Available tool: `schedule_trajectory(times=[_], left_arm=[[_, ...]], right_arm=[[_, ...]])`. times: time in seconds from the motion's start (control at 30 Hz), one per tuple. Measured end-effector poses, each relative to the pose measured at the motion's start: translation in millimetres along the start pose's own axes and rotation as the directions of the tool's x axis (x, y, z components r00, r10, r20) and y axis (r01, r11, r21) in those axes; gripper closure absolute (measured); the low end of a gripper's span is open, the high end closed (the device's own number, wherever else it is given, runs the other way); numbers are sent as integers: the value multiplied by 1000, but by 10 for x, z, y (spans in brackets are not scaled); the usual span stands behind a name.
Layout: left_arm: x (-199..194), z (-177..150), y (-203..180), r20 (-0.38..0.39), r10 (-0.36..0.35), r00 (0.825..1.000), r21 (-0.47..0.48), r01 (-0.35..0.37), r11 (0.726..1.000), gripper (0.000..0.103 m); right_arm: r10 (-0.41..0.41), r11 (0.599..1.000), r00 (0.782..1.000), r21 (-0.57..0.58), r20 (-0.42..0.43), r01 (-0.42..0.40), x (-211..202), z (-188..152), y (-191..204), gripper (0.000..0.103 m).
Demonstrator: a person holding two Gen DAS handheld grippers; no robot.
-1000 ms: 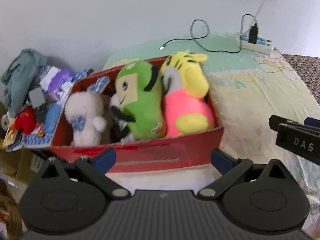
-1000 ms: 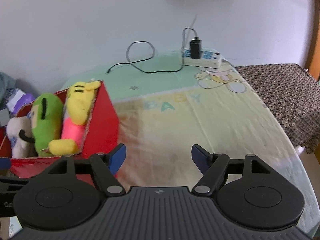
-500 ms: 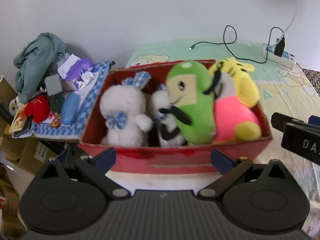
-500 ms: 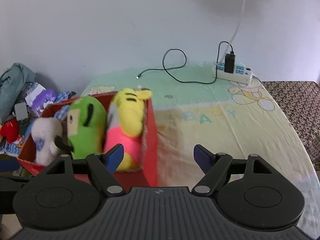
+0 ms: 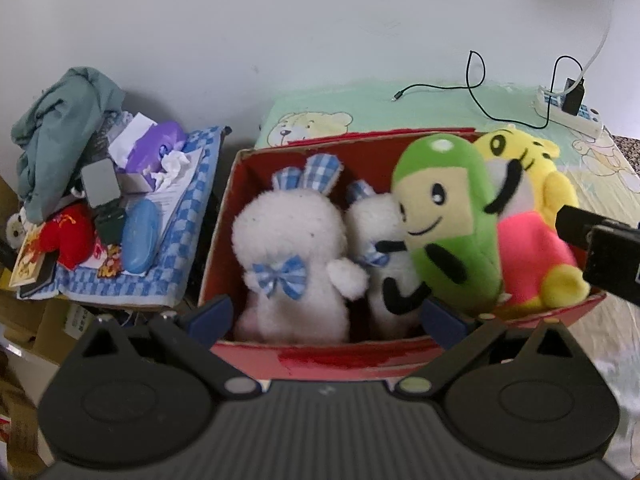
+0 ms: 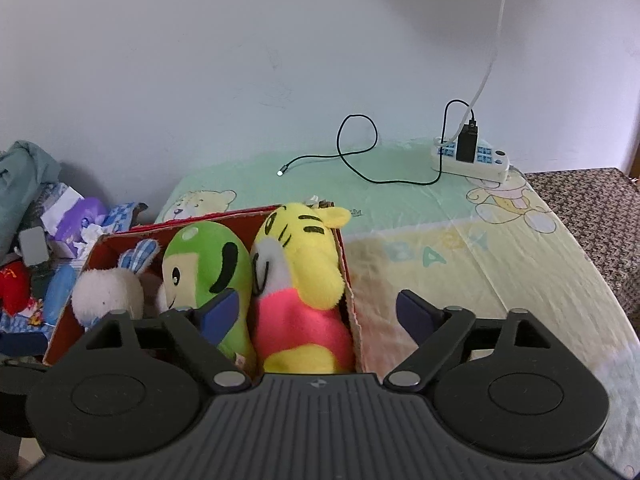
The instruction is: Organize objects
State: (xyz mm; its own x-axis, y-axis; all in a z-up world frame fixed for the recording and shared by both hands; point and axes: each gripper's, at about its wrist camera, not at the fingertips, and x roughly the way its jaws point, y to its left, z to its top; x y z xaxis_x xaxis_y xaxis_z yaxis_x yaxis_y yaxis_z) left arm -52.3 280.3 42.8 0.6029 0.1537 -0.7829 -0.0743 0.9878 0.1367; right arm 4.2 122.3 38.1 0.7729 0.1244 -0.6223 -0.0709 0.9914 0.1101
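Your red cardboard box (image 5: 320, 354) stands at the left edge of the table (image 6: 500, 264), which has a pastel cloth with bears. In the box four plush toys stand upright and press against each other: a white rabbit with a blue checked bow (image 5: 288, 248), a smaller white toy (image 5: 380, 236) partly hidden behind, a green toy with a yellow smiling face (image 5: 444, 216), and a yellow tiger in pink clothes (image 5: 528, 232) at the right end. Your left hand-held gripper (image 5: 324, 316) hovers just over the near wall of the box, fingers wide apart and holding nothing. Your right hand-held gripper (image 6: 318, 314) is over the right end of the box, also spread apart and empty, with the tiger between its fingers but not touched.
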Motion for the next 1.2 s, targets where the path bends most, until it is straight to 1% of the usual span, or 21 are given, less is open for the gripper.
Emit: schedule_trajectory(times=[0.17, 0.43, 0.67, 0.73, 0.83, 0.97, 1.2], left_arm=[[110, 40, 120, -10, -18, 1000, -10, 18, 1000, 2], [202, 57, 210, -17, -34, 999, -3, 34, 999, 2], [247, 78, 269, -26, -16, 1000, -24, 16, 1000, 2], [235, 86, 269, -26, -15, 1000, -29, 14, 999, 2], [225, 101, 264, -19, -1, 1000, -31, 0, 1000, 2], [233, 101, 256, -21, -6, 1000, -45, 6, 999, 2], [243, 86, 232, -23, -10, 1000, -37, 10, 999, 2]], right_arm=[[-17, 1000, 1000, 5, -5, 17, 33, 11, 111, 13], [-42, 999, 999, -7, -15, 42, 110, 1, 202, 14], [-31, 998, 998, -50, -58, 28, 214, 19, 254, 14], [-31, 997, 998, -66, -56, 27, 225, 39, 266, 14], [-30, 998, 998, -60, -58, 26, 234, 69, 257, 14], [-21, 998, 998, -60, -62, 17, 249, 74, 245, 14], [-9, 998, 998, -57, -69, 5, 268, 57, 268, 14]])
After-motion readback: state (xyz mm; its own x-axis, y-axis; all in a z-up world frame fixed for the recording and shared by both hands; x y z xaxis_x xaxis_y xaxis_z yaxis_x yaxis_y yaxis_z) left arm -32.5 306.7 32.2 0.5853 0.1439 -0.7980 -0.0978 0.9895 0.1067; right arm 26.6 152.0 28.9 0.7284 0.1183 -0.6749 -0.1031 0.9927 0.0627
